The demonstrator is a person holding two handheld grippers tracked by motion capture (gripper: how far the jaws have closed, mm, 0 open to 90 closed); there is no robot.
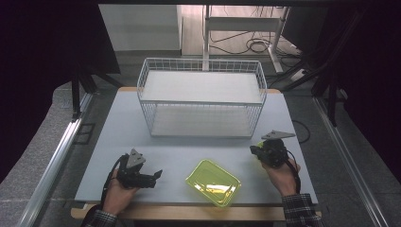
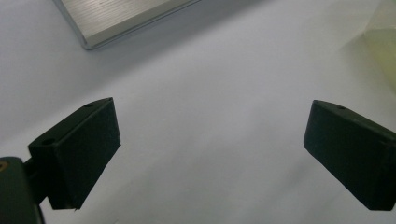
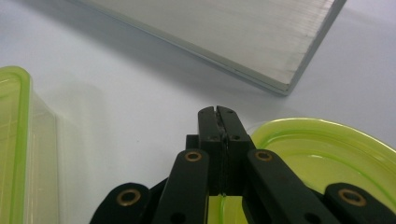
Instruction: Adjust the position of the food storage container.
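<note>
A yellow-green clear plastic tray lies near the table's front edge, between my two hands. Its rim stands at the left of the right gripper view. My right gripper is shut on the rim of a second yellow-green plastic dish, low over the table. In the high view that gripper sits right of the tray, and just a small yellow bit of the dish peeks out beside it. My left gripper is open left of the tray, its jaws wide apart over bare table.
A white wire rack with two grey shelves stands at the back middle of the grey table. Its bottom board's corner lies ahead of both grippers. Dark curtains and cables surround the table.
</note>
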